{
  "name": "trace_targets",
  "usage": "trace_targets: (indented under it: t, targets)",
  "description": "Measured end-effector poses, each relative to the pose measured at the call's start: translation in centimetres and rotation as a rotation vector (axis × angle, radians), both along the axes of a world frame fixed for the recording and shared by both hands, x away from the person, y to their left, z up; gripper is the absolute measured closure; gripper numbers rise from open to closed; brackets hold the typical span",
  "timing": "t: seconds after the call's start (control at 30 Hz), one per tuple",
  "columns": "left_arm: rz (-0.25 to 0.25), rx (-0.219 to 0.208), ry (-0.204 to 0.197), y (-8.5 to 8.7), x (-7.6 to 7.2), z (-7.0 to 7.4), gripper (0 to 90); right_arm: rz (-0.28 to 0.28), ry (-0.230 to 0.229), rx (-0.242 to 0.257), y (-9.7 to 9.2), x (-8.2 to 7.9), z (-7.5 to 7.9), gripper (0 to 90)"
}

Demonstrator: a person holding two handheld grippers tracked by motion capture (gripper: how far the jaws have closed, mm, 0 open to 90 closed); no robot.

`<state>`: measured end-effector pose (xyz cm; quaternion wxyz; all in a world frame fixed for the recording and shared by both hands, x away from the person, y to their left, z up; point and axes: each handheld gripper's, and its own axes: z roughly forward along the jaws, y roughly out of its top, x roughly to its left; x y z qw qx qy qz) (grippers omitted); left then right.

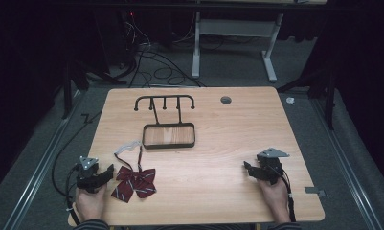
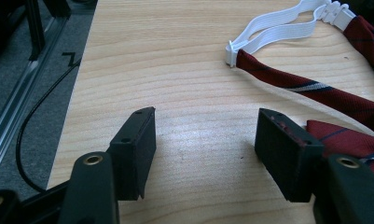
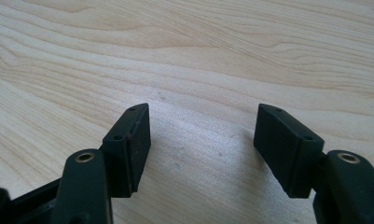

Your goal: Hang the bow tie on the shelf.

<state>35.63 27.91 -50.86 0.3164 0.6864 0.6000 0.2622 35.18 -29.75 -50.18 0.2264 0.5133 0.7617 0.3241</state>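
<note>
A dark red striped bow tie (image 1: 134,182) with a white elastic strap (image 1: 126,147) lies flat near the table's front left. My left gripper (image 1: 108,173) rests on the table just left of it, open and empty. In the left gripper view the bow tie (image 2: 334,93) runs along the right, its cloth touching the right jaw, and the white strap (image 2: 278,25) loops at the top; the left gripper (image 2: 205,128) holds nothing. My right gripper (image 1: 247,167) sits open at the front right, and in its own view the right gripper (image 3: 203,128) has bare wood between the jaws.
A black wire stand (image 1: 164,101) with hooks rises from a black-framed tray base (image 1: 169,145) in the middle of the wooden table (image 1: 237,129). A round cable hole (image 1: 225,100) is at the back. Cables (image 1: 156,72) and a desk frame (image 1: 232,43) lie beyond the far edge.
</note>
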Motion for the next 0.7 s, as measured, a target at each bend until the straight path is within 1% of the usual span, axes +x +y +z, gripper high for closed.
trace_targets:
  t: [0.3,0.37,0.5,0.7]
  targets:
    - [-0.011,0.001,-0.001,-0.06,-0.03,0.02,40.9,0.000,0.000,0.000,0.00,0.00,0.00,37.8]
    - [-0.012,-0.001,-0.001,-0.04,-0.02,0.02,40.6,0.000,0.000,0.000,0.00,0.00,0.00,37.8]
    - [-0.032,-0.005,0.003,-0.06,0.00,0.01,37.4,-0.003,-0.001,-0.001,-0.01,0.03,0.00,37.9]
    - [-0.036,0.000,0.004,-0.01,-0.05,0.01,36.1,-0.007,-0.002,0.000,-0.03,0.03,-0.01,37.8]
